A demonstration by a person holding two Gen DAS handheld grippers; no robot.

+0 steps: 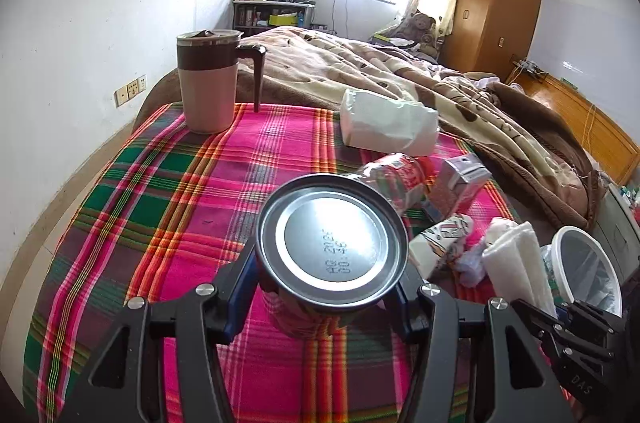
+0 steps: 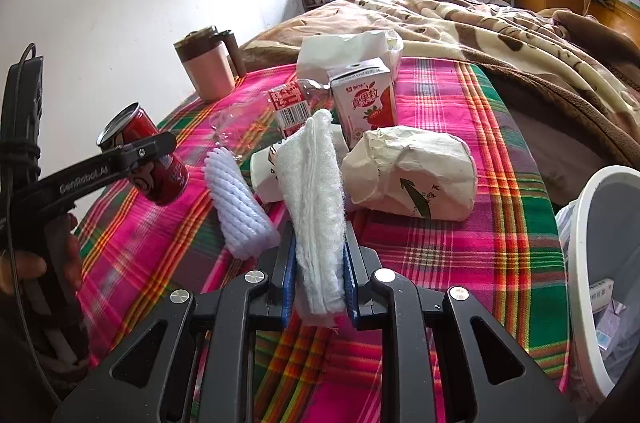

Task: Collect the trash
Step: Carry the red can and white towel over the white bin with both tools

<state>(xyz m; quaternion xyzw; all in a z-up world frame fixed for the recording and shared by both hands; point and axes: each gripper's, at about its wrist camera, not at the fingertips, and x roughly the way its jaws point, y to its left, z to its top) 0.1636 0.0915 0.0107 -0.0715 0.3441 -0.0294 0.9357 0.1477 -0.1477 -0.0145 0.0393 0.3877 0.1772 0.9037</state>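
Observation:
My left gripper [image 1: 326, 287] is shut on a red drink can [image 1: 332, 239], held above the plaid cloth with its silver bottom toward the camera; the can also shows in the right wrist view [image 2: 154, 159]. My right gripper [image 2: 320, 271] is shut on a folded white tissue wad [image 2: 316, 199], also seen in the left wrist view [image 1: 520, 263]. On the cloth lie a crushed paper cup [image 2: 412, 173], a pink milk carton [image 2: 366, 103], a white foam fruit net [image 2: 240, 203], a crushed clear bottle [image 2: 288, 107] and a white paper bag [image 2: 348, 53].
A white trash bin [image 2: 592, 263] lined with a bag stands at the bed's right edge, with trash inside. A brown-and-beige lidded mug [image 1: 210, 83] stands at the far left of the plaid cloth [image 1: 160, 203]. A rumpled brown blanket [image 1: 460, 95] lies beyond.

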